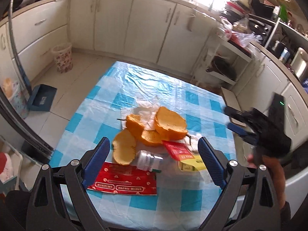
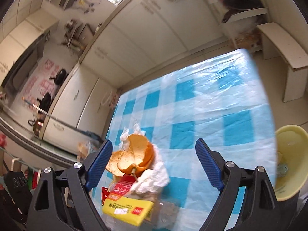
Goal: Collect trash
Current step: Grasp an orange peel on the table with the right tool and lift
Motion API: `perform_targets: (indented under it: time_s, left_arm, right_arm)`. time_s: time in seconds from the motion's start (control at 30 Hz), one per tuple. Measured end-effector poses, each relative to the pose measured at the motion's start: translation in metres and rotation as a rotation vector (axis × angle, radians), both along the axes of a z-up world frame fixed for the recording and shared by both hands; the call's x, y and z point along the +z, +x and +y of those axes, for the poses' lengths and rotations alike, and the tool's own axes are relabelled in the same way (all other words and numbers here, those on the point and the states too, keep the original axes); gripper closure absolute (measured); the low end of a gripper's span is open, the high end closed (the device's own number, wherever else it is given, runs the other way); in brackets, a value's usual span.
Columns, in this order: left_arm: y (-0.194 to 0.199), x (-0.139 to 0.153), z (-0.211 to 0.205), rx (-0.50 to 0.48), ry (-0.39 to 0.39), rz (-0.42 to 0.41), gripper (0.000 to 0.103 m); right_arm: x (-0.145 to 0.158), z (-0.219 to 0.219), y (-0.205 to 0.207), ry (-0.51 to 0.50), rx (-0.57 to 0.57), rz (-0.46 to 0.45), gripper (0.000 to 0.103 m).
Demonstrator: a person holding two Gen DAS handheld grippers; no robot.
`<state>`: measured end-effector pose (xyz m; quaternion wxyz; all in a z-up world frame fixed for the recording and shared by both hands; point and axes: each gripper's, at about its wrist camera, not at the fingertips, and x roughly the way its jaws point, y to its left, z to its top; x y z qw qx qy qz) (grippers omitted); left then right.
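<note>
A pile of trash lies on the blue-and-white checked table (image 1: pixel 173 100): orange peels (image 1: pixel 165 125), crumpled white tissue (image 1: pixel 146 113), a clear plastic bottle (image 1: pixel 148 159), a red flat wrapper (image 1: pixel 125 182), and a red-and-yellow packet (image 1: pixel 184 156). My left gripper (image 1: pixel 154 154) is open and empty, its jaws wide either side of the bottle, above the pile. My right gripper (image 2: pixel 154 163) is open and empty, over the table beside the peels (image 2: pixel 132 154) and the yellow packet (image 2: pixel 127 209). It shows blurred at the table's right edge in the left wrist view (image 1: pixel 240 123).
A yellow bin (image 2: pixel 290 163) stands off the table's right edge. A patterned waste basket (image 1: pixel 62 57) and a blue dustpan (image 1: pixel 42 98) are on the floor at the left. White kitchen cabinets (image 1: pixel 134 23) surround the table; a shelf rack (image 1: pixel 223 61) stands behind it.
</note>
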<state>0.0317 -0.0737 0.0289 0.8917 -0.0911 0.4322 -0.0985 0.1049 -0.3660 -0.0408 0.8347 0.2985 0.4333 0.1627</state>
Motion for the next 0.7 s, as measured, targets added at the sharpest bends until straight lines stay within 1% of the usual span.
perform_targets:
  time_s: [0.07, 0.13, 0.17, 0.2, 0.23, 0.37, 0.43, 0.47, 0.53, 0.57, 0.67, 0.7]
  left_arm:
    - [-0.006, -0.003, -0.013, -0.052, 0.025, -0.012, 0.014]
    - [-0.013, -0.009, -0.028, -0.128, 0.081, -0.029, 0.014]
    - [-0.014, -0.012, -0.034, -0.154, 0.112, -0.037, 0.014]
    - [-0.017, -0.014, -0.037, -0.162, 0.126, -0.038, 0.014]
    - [-0.015, -0.017, -0.037, -0.166, 0.125, -0.032, 0.014]
    - [-0.005, -0.021, -0.024, -0.158, 0.055, -0.003, 0.014]
    - [-0.003, -0.024, -0.019, -0.156, 0.042, 0.003, 0.014]
    - [-0.002, -0.026, -0.017, -0.155, 0.041, 0.004, 0.014]
    - [0.0, -0.027, -0.015, -0.149, 0.047, 0.005, 0.014]
    - [0.001, -0.028, -0.014, -0.144, 0.049, 0.007, 0.014]
    - [0.005, -0.031, -0.01, -0.129, 0.041, 0.011, 0.014]
    - [0.006, -0.031, -0.009, -0.125, 0.041, 0.012, 0.014]
  right_arm:
    - [-0.006, 0.015, 0.011, -0.02, 0.039, 0.02, 0.019]
    - [-0.011, 0.026, 0.019, -0.03, 0.07, 0.036, 0.02]
    - [-0.015, 0.031, 0.025, -0.039, 0.087, 0.048, 0.023]
    - [-0.018, 0.035, 0.029, -0.047, 0.098, 0.058, 0.026]
    - [-0.021, 0.041, 0.032, -0.052, 0.108, 0.068, 0.027]
    - [-0.037, 0.053, 0.041, -0.067, 0.148, 0.116, 0.038]
    - [-0.044, 0.062, 0.043, -0.103, 0.179, 0.14, 0.045]
    - [-0.046, 0.066, 0.043, -0.122, 0.191, 0.15, 0.049]
    - [-0.053, 0.071, 0.043, -0.144, 0.209, 0.162, 0.063]
    - [-0.054, 0.07, 0.043, -0.148, 0.207, 0.168, 0.086]
    - [-0.052, 0.059, 0.039, -0.123, 0.188, 0.148, 0.092]
    - [-0.05, 0.055, 0.04, -0.098, 0.178, 0.143, 0.092]
